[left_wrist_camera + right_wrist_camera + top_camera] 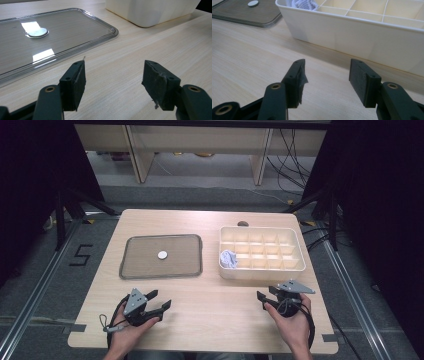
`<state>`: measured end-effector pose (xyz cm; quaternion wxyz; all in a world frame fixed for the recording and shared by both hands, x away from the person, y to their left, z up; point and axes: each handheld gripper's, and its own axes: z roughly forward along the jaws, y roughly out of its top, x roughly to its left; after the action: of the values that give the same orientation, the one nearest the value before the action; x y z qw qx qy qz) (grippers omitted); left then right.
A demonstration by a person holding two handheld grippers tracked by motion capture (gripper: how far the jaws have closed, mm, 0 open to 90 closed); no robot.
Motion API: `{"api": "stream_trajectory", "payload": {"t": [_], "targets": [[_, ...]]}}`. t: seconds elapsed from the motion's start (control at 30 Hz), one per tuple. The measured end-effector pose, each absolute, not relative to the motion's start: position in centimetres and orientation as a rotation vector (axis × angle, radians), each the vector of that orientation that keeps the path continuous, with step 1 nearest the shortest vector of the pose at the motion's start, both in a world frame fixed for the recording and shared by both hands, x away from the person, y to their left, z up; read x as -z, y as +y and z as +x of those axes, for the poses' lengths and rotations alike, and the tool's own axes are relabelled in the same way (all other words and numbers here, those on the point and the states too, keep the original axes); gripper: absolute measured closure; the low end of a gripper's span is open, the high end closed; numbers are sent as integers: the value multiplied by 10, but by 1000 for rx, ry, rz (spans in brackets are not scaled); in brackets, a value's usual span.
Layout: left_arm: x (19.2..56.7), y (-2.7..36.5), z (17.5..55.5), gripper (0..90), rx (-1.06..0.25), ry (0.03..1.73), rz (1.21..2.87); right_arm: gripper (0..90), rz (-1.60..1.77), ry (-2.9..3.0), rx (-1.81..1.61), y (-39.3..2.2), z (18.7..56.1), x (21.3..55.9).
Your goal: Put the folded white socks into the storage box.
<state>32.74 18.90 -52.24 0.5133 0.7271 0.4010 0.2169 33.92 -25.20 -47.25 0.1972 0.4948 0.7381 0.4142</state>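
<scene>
A dark flat tray [145,265] lies at the table's left middle with a small white disc [162,254] on it. To the right stands a cream compartment box [260,271]; a crumpled white-and-blue thing [228,258] sits in one of its left-hand compartments. My left gripper [161,299] is open near the front edge, below the tray, with nothing between its fingers. My right gripper [267,293] is open just in front of the box. The left gripper view shows the open left gripper [113,75], tray [75,30] and disc [37,32]. The right gripper [327,72] faces the box wall [362,42].
The wooden table [215,320] has bare surface between the two hands. A small dark spot [243,224] marks its back edge. Grey floor with a taped "5" [81,255] lies to the left, and cables [295,160] trail behind at the right.
</scene>
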Motion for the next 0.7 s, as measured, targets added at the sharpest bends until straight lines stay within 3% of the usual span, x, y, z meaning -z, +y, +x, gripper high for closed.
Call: {"api": "stream_trajectory", "payload": {"t": [0.7], "targets": [[522, 189, 328, 312, -535, 972, 1742, 468, 1334, 2004, -1239, -255, 326, 505]]}}
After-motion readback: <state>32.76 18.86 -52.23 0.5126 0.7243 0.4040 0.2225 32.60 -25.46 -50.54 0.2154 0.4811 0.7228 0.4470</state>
